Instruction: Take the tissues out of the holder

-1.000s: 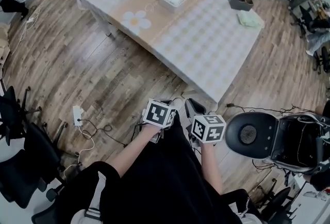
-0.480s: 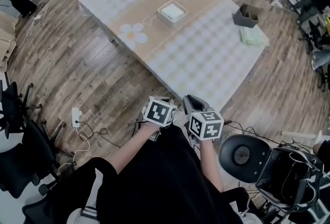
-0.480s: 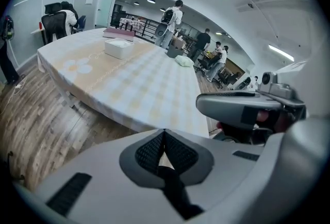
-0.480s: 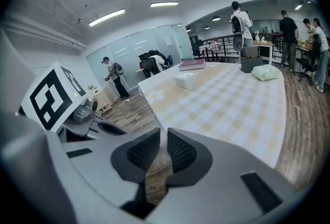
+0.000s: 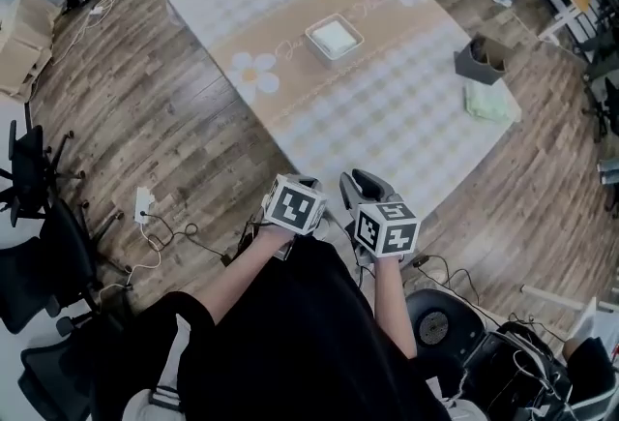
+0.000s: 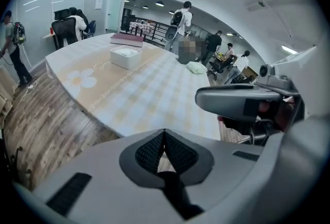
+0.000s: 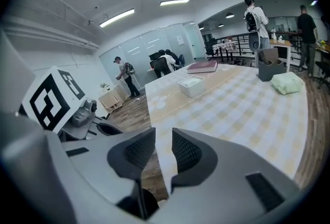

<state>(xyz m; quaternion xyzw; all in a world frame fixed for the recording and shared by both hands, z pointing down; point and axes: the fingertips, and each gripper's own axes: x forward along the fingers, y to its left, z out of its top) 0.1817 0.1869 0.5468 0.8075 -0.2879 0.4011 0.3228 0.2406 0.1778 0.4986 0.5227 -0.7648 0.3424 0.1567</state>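
Head view: the person is standing closer to the near corner of the surface [image 5: 387, 124] than a second ago, while the white holder [image 5: 327, 54], apparently with the tissues [image 5: 336, 36] inside, is sitting untouched mid-surface. Left gripper view: the left gripper [image 6: 164, 141] is holding its fingers pressed together, empty. Right gripper view: the right gripper [image 7: 163, 148] is opening its fingers to a narrow gap with nothing between them, probably preparing to reach.

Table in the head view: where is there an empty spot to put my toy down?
The table is mostly bare. The biggest free patch is the near corner, this side of the white box and left of the green tissues. Another lies between the box and the grey holder. It is tight at the right edge, where holder and tissues sit close.
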